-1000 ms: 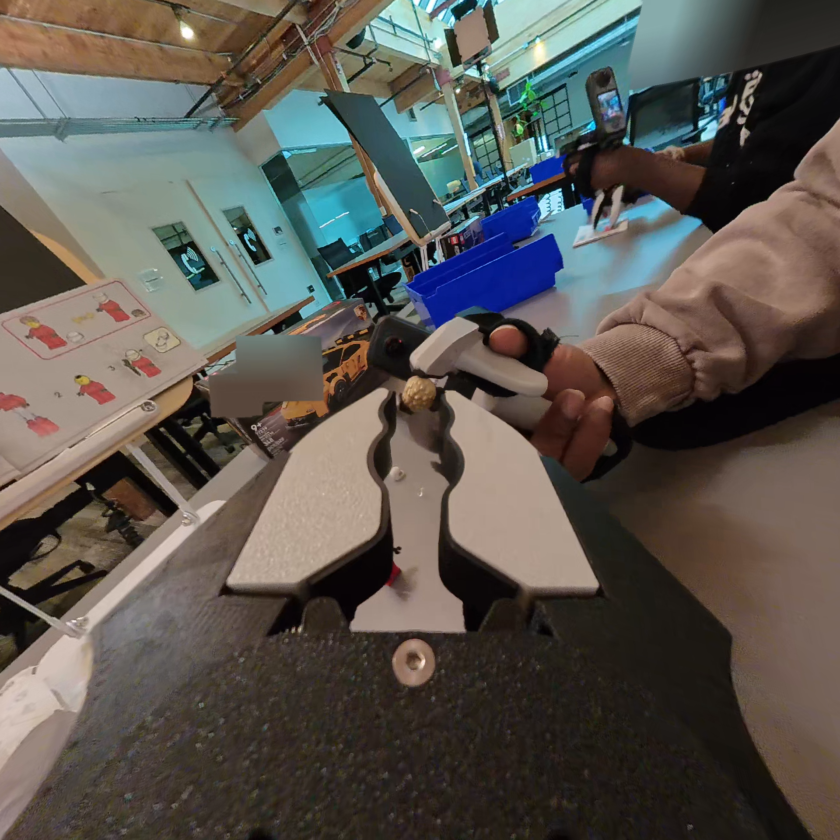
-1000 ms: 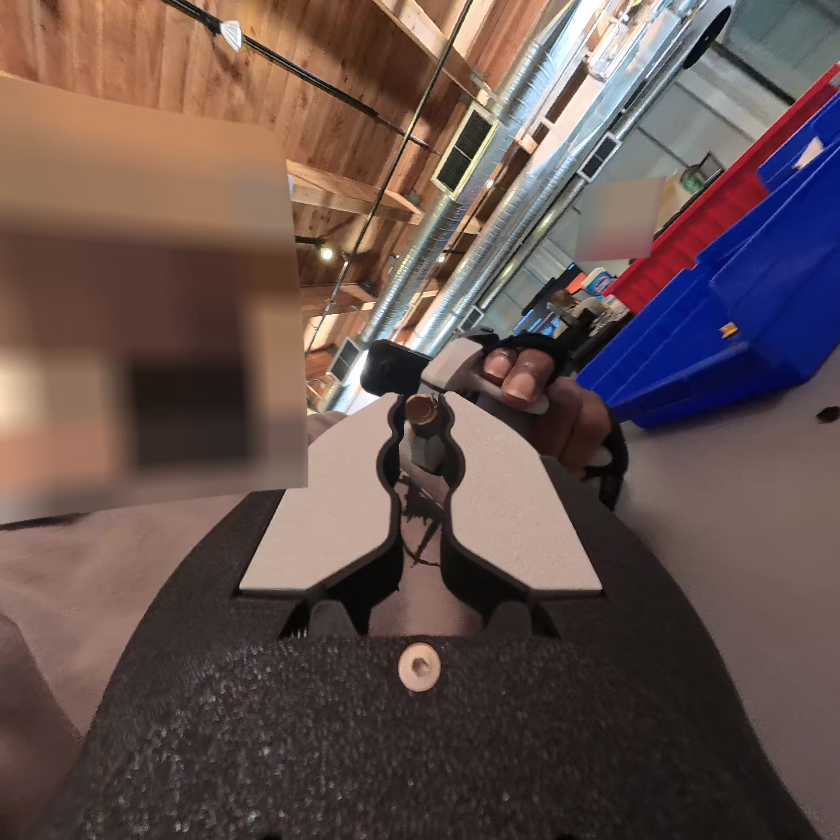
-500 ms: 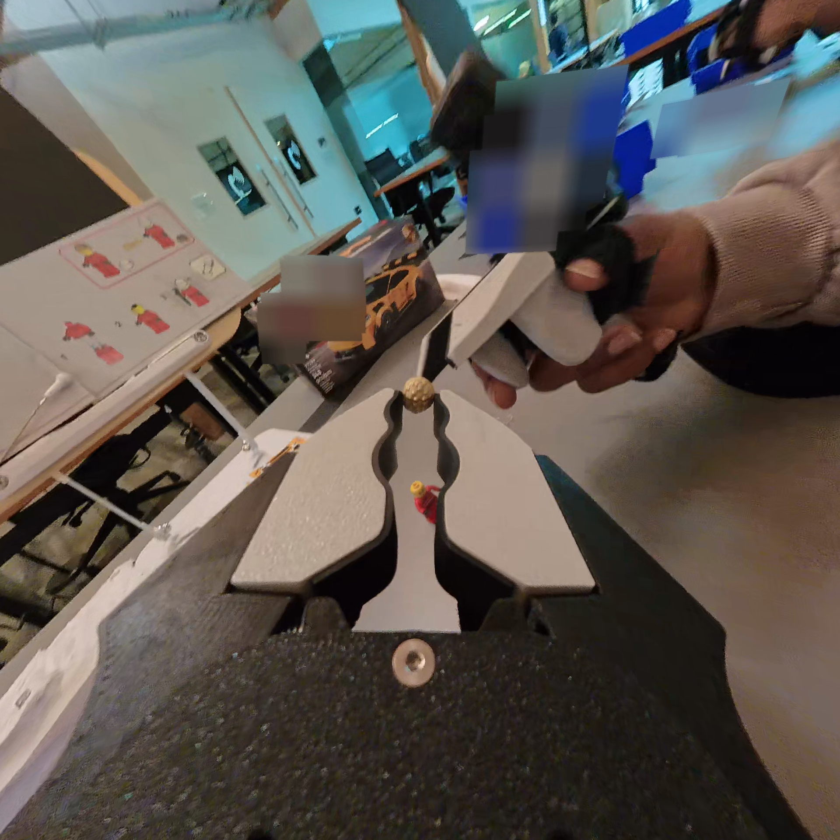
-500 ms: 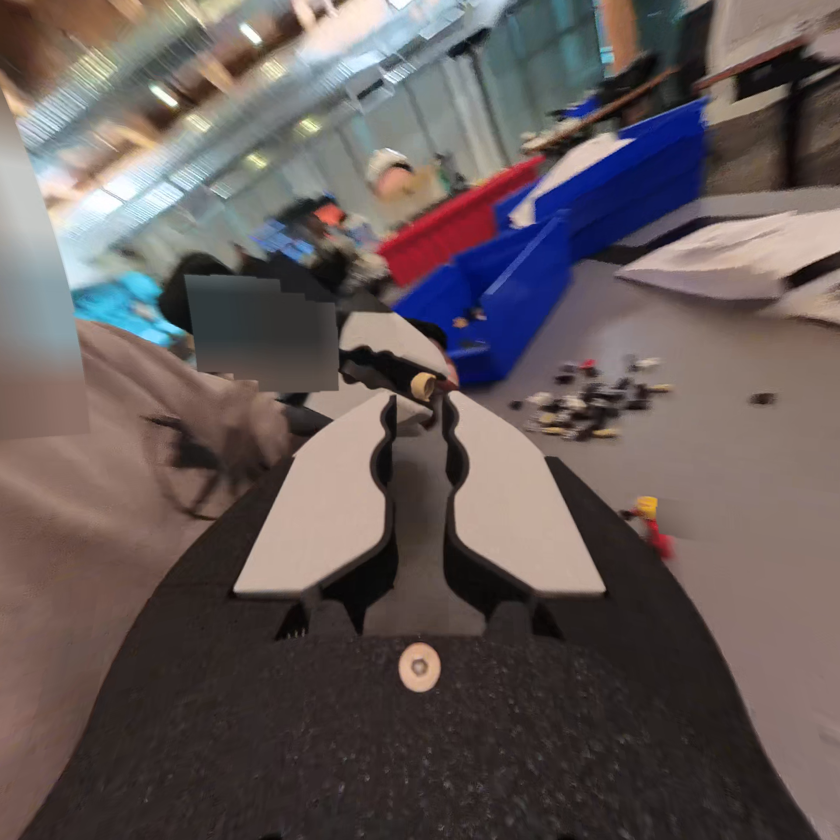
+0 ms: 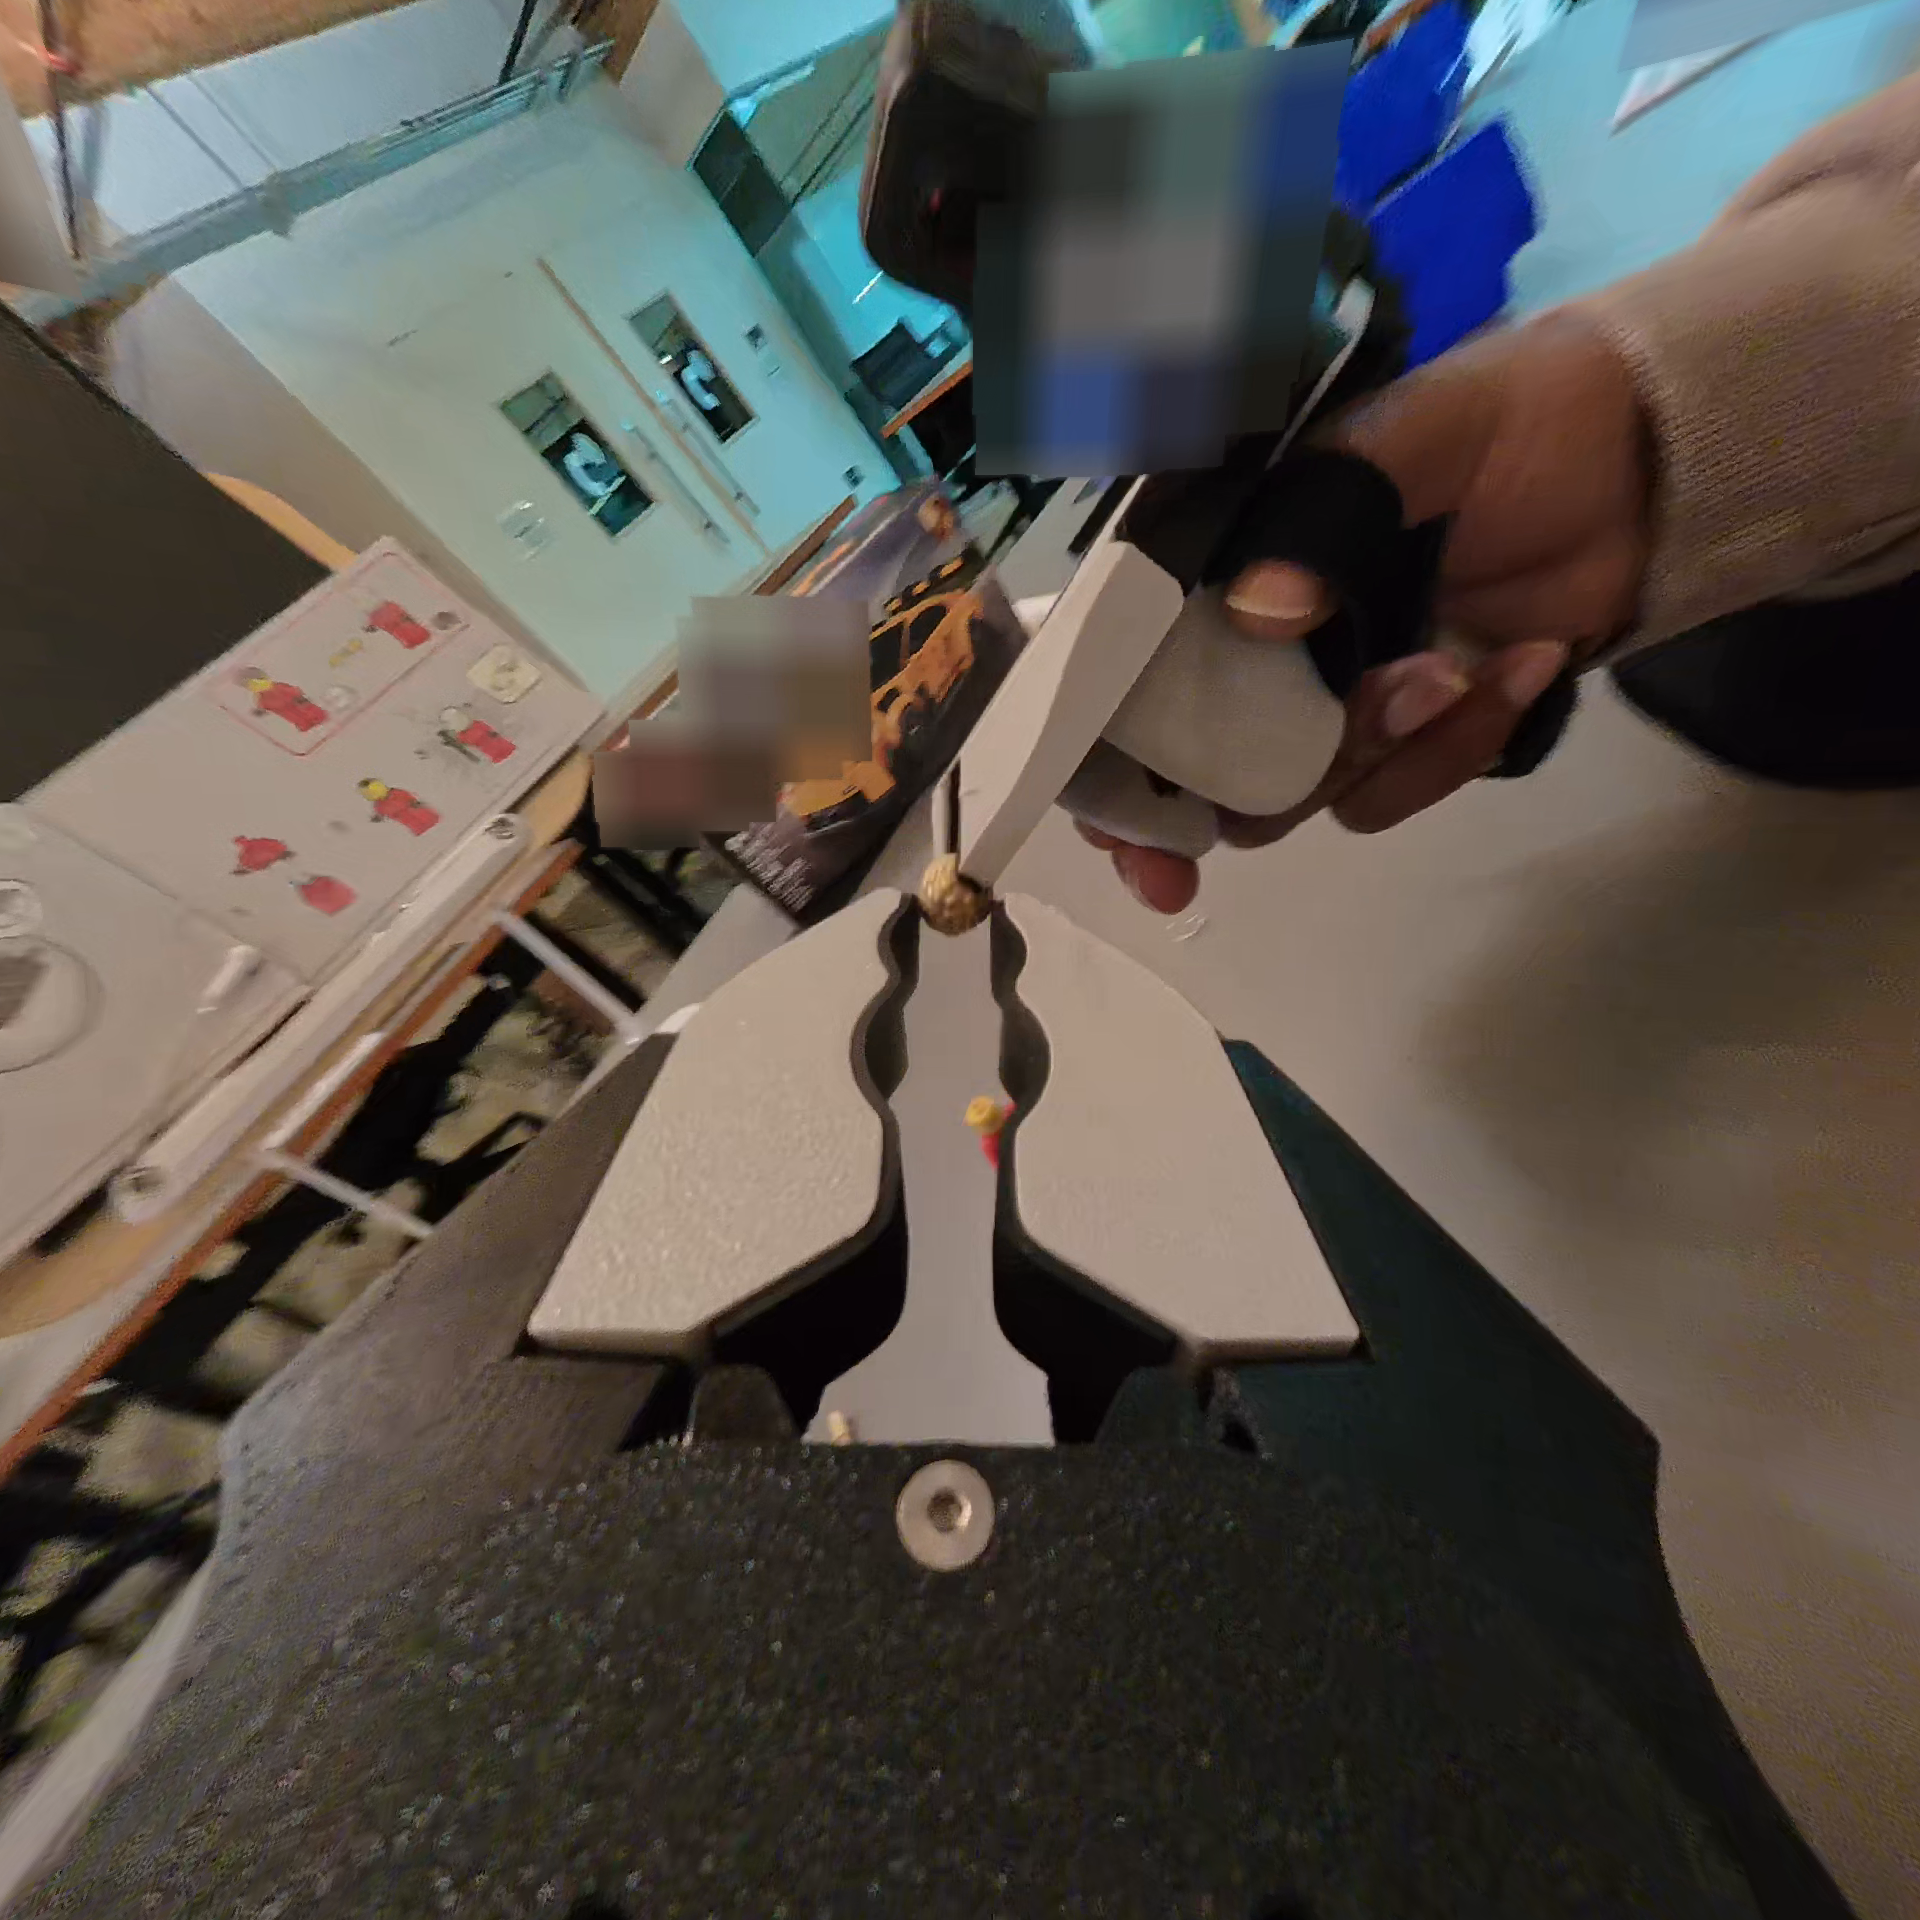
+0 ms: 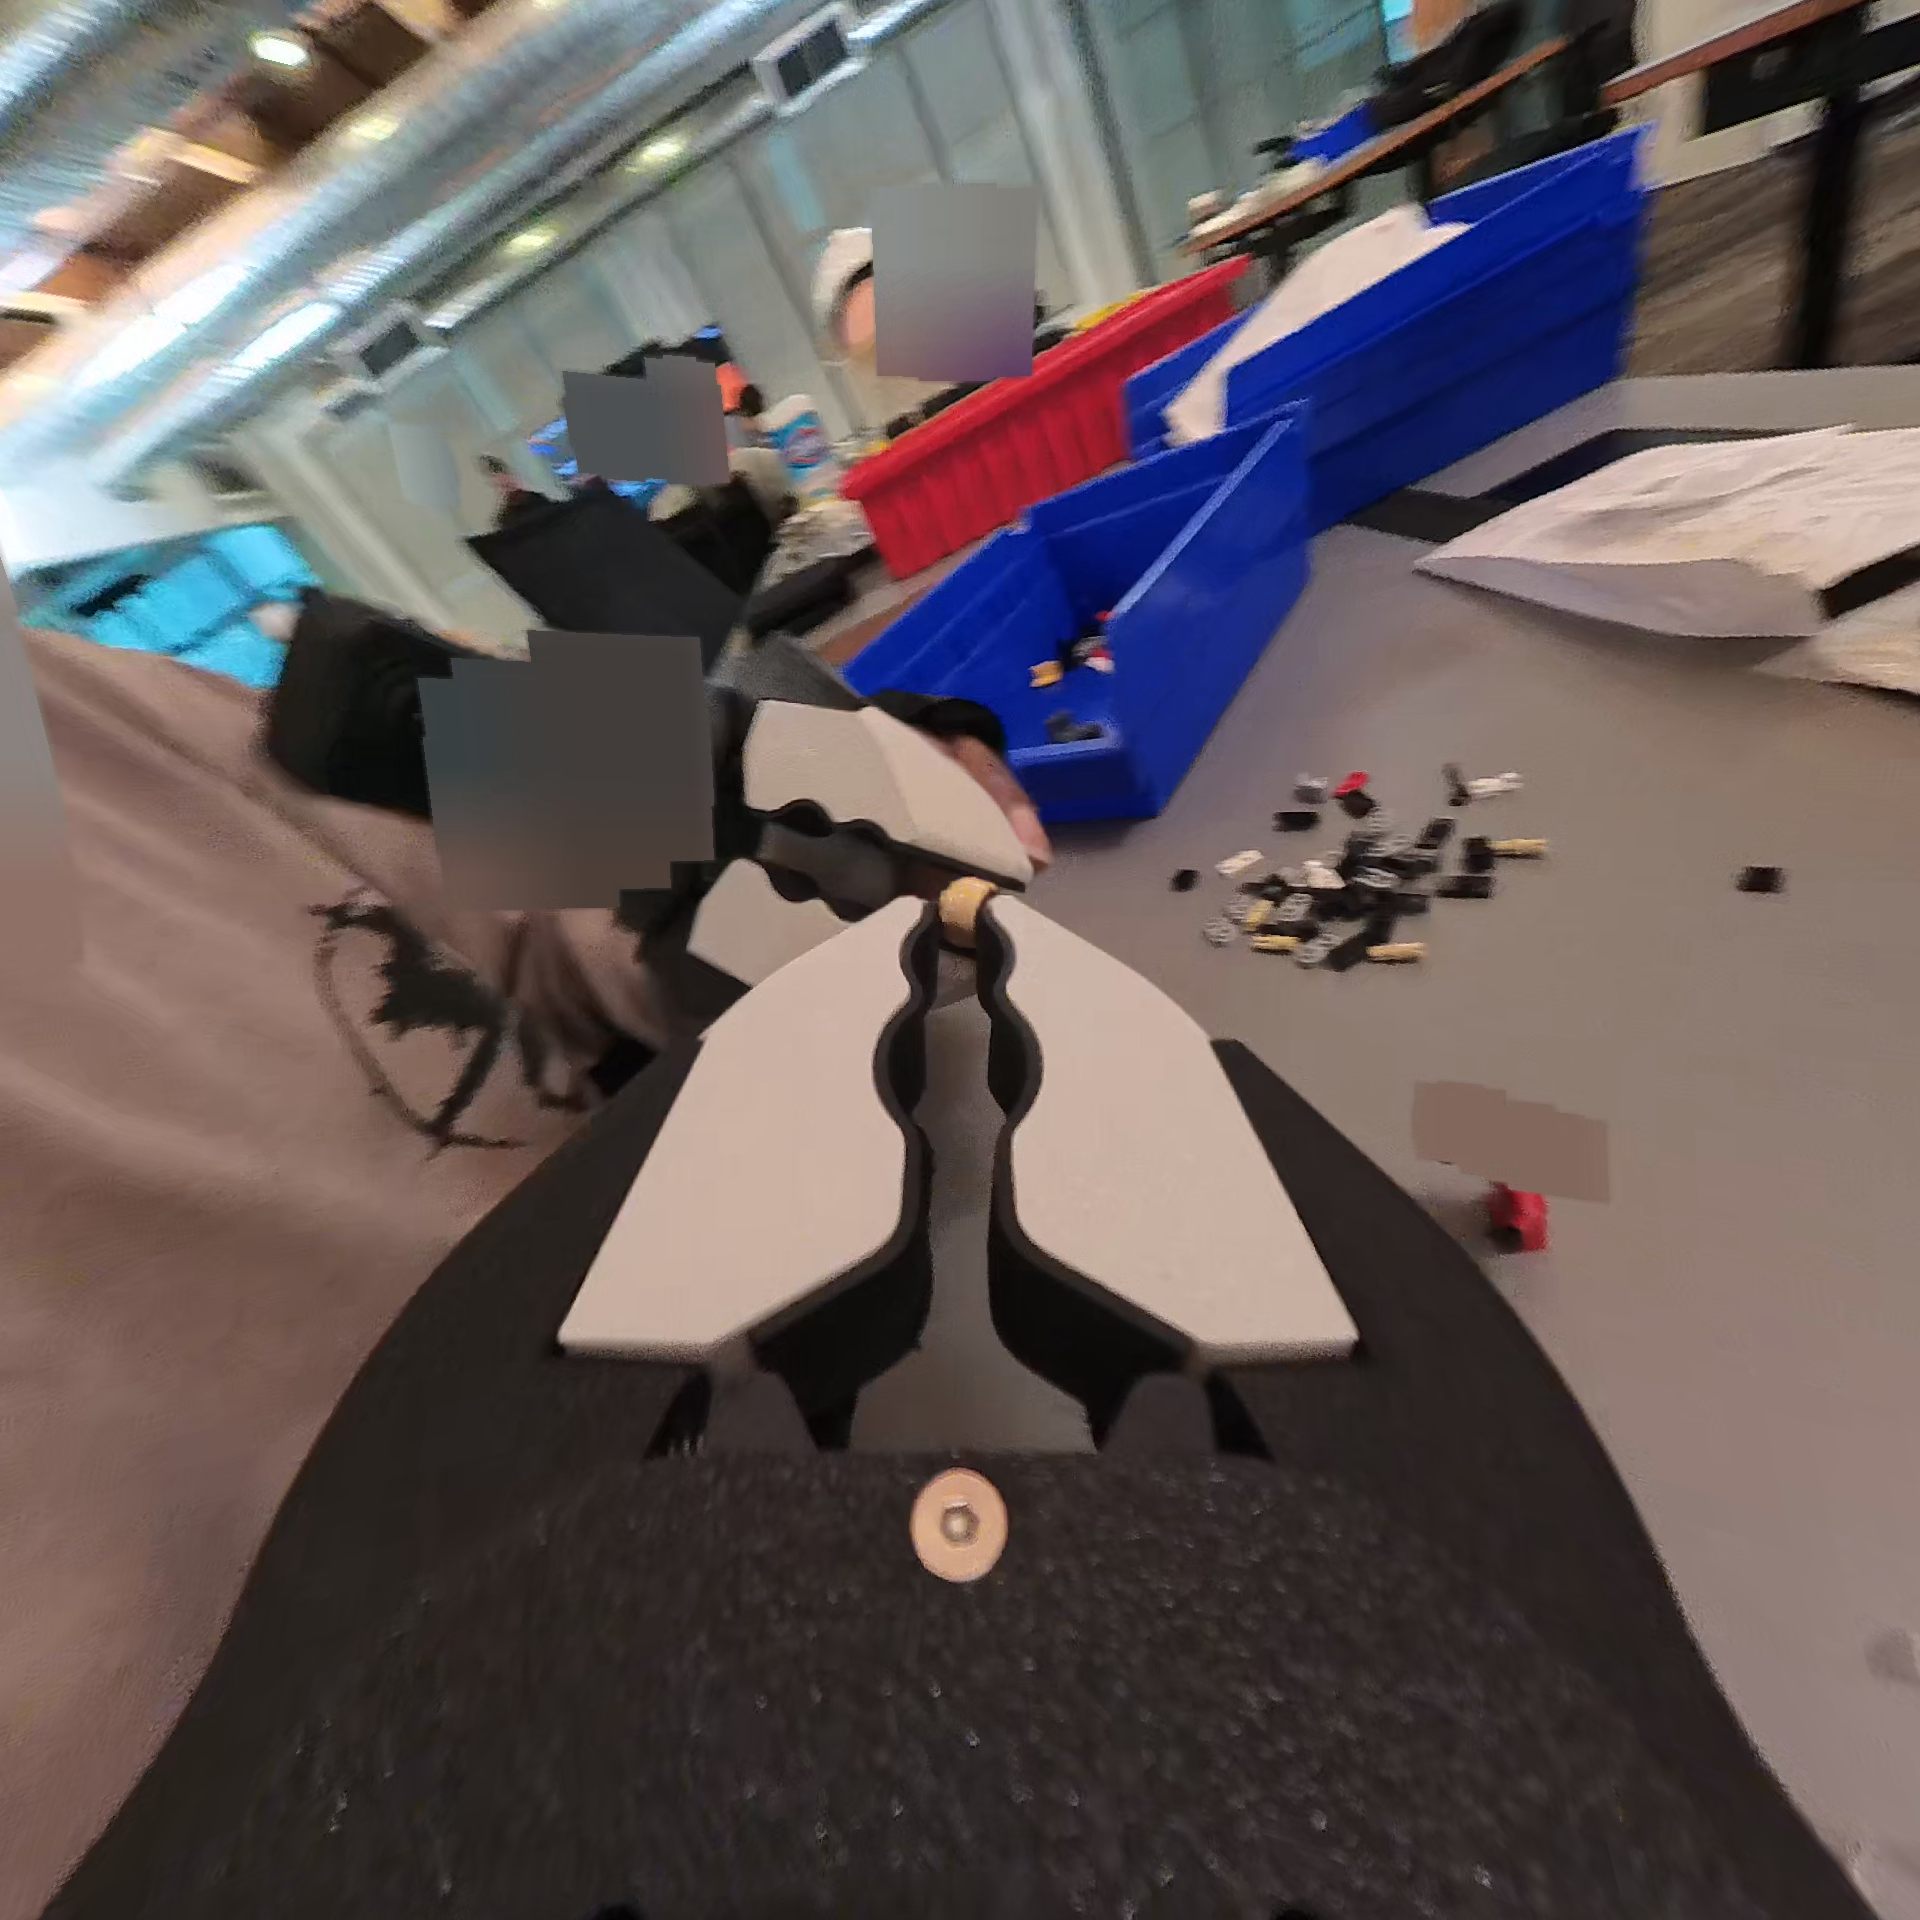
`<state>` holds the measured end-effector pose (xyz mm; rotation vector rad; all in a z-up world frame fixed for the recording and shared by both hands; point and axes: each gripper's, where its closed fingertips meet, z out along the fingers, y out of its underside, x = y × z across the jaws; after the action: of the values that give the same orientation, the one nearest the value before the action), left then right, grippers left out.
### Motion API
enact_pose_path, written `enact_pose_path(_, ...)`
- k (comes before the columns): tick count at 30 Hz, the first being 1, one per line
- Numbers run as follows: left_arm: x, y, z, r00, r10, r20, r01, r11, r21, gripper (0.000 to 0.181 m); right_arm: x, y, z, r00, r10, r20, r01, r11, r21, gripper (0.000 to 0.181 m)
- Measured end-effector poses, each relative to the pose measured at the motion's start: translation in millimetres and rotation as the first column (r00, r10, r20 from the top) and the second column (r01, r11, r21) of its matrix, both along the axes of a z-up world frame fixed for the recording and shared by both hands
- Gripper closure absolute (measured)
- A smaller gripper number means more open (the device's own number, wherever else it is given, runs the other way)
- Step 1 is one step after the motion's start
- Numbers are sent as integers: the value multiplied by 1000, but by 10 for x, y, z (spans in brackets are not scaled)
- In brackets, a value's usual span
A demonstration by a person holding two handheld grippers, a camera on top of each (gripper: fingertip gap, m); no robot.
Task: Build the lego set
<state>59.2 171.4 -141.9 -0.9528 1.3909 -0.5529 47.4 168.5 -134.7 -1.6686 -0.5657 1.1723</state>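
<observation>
Pinched at the tips of the left gripper (image 5: 956,902) in the left wrist view, a small gold knobbly piece (image 5: 956,900) is held with the jaws drawn narrow around it. A tip of the right gripper (image 5: 1049,748) is met there, touching the piece or just beside it; which cannot be told. Below, between the fingers, a red minifigure (image 5: 985,1127) with a yellow head is seen on the grey table (image 5: 1455,1091). An instruction sheet (image 5: 343,748) and the set's box (image 5: 914,717) are seen beyond.

In the right wrist view, the right gripper (image 6: 961,914) is closed narrowly on a tan piece (image 6: 964,906), whether the same one cannot be told. A scatter of loose bricks (image 6: 1351,883), a blue bin (image 6: 1132,665) and the blurred minifigure (image 6: 1515,1216) are shown. The build is judged to be at an early stage: most bricks lie unassembled.
</observation>
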Motion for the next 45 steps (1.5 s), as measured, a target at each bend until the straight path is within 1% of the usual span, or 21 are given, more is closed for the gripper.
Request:
enact_pose_path(2,-7,-115,29,993,-112,29,114,990,-85,167,24,-109,69,988,143,-67,-144,989,-24,175)
enact_pose_path(3,-13,-190,39,982,-182,48,188,969,-164,166,37,-178,107,970,219,-106,-224,974,-31,176)
enact_pose_path(4,-22,-257,63,966,-248,79,260,931,-256,165,44,-256,146,943,297,-152,-305,952,-33,176)
enact_pose_path(5,-36,-320,95,944,-309,117,330,877,-350,164,52,-313,184,915,351,-197,-363,932,-24,175)
enact_pose_path(7,-84,-413,199,889,-399,222,455,734,-504,163,61,-403,243,866,424,-267,-436,900,14,175)
enact_pose_path(8,-105,-424,251,868,-416,270,494,671,-553,163,53,-441,259,846,447,-289,-461,887,25,175)
enact_pose_path(9,-119,-436,278,853,-429,298,519,625,-583,163,32,-470,251,840,461,-287,-473,881,32,175)
enact_pose_path(11,-121,-465,271,841,-448,302,533,592,-605,163,-21,-512,218,842,475,-256,-479,876,48,175)
enact_pose_path(14,-124,-573,261,812,-496,309,565,533,-630,167,-38,-505,240,844,466,-266,-466,882,69,175)
enact_pose_path(18,-95,-549,242,831,-470,299,540,549,-638,171,-41,-501,224,858,458,-235,-452,888,81,175)
enact_pose_path(20,-84,-514,240,843,-450,293,522,557,-646,176,-19,-450,216,877,426,-221,-418,905,86,175)
enact_pose_path(23,-57,-450,207,867,-415,276,484,567,-667,176,5,-382,188,910,374,-180,-363,927,93,175)
enact_pose_path(25,-47,-408,196,875,-399,275,469,557,-686,176,16,-338,179,929,336,-156,-324,941,102,174)
enact_pose_path(29,-19,-233,154,916,-304,260,396,587,-706,176,74,-147,131,980,179,-84,-168,978,122,173)
enact_pose_path(32,-5,-103,98,945,-234,228,325,608,-724,176,121,-51,134,1000,15,24,-21,975,222,172)
enact_pose_path(34,1,-51,72,954,-206,219,300,605,-738,176,126,-12,94,984,-99,149,48,948,314,168)
enact_pose_path(36,10,-36,48,959,-195,205,282,612,-739,176,116,29,21,943,-198,269,79,915,396,163)
enact_pose_path(38,19,-32,30,963,-185,194,268,626,-732,176,93,39,9,918,-249,309,92,892,443,163)
enact_pose_path(42,11,-62,29,957,-214,196,288,607,-741,177,82,9,1,905,-245,349,58,882,468,163)
enact_pose_path(43,12,-80,25,953,-230,199,299,592,-749,177,77,-10,-4,903,-235,360,40,880,474,163)
enact_pose_path(45,6,-126,25,939,-270,215,331,524,-785,176,70,-50,-2,892,-230,389,4,865,501,163)
